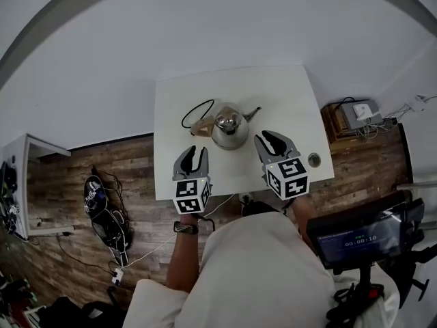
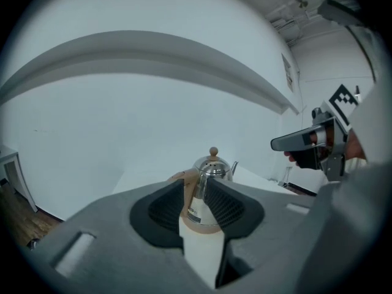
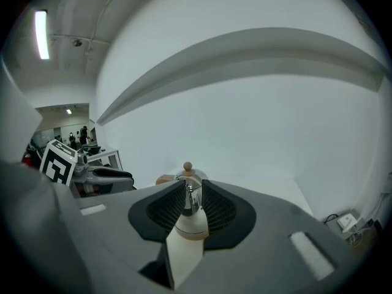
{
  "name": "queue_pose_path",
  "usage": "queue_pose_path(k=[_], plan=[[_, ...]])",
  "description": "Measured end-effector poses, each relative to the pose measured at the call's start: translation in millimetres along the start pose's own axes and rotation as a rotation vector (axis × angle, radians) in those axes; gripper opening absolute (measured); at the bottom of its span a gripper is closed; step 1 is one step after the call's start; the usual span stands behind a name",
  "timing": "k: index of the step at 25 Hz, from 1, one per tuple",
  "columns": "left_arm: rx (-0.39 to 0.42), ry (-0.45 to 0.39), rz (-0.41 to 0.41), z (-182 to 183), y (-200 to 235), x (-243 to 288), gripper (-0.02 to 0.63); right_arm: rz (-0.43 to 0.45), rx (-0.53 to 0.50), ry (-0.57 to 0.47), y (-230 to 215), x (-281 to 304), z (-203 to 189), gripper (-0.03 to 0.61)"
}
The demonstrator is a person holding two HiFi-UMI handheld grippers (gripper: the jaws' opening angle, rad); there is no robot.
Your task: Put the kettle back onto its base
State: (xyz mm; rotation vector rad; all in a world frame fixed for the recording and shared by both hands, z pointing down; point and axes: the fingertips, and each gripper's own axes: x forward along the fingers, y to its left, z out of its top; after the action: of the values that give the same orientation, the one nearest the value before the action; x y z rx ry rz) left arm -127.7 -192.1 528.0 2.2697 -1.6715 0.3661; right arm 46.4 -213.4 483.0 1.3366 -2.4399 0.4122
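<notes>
A shiny steel kettle (image 1: 229, 127) with a beige handle, a round knob on its lid and a beige ring at its bottom stands upright in the middle of the white table (image 1: 184, 94). A black cord (image 1: 196, 111) loops beside it on the left. My left gripper (image 1: 194, 153) hovers near the table's front edge, left of the kettle and short of it, open and empty. My right gripper (image 1: 274, 141) hovers to the kettle's right, also open and empty. Each gripper view shows the kettle (image 2: 212, 166) (image 3: 187, 175) farther off, framed by the jaws.
A small round hole (image 1: 314, 160) sits in the table's right front corner. A low wooden stand with white devices (image 1: 356, 116) is right of the table. Cables and gear (image 1: 102, 210) lie on the wood floor at left. A screen (image 1: 355, 236) stands at the lower right.
</notes>
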Motion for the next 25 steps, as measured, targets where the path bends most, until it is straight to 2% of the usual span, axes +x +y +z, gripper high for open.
queue_pose_path(k=[7, 11, 13, 16, 20, 25], plan=[[0.043, -0.119, -0.045, 37, -28, -48, 0.086, 0.023, -0.072, -0.151, 39, -48, 32, 0.069], [0.061, -0.170, -0.048, 49, -37, -72, 0.075, 0.047, -0.052, -0.176, 53, -69, 37, 0.056], [0.069, -0.194, -0.050, 55, -41, -78, 0.057, 0.040, -0.039, -0.182, 51, -75, 37, 0.003], [0.104, -0.231, -0.047, 63, -44, -102, 0.029, 0.035, -0.034, -0.204, 63, -90, 39, 0.002], [0.151, -0.301, -0.054, 69, -54, -170, 0.006, 0.025, -0.050, -0.256, 107, -139, 41, 0.002], [0.188, -0.341, -0.090, 78, -69, -177, 0.006, 0.023, -0.049, -0.288, 110, -149, 48, 0.002]])
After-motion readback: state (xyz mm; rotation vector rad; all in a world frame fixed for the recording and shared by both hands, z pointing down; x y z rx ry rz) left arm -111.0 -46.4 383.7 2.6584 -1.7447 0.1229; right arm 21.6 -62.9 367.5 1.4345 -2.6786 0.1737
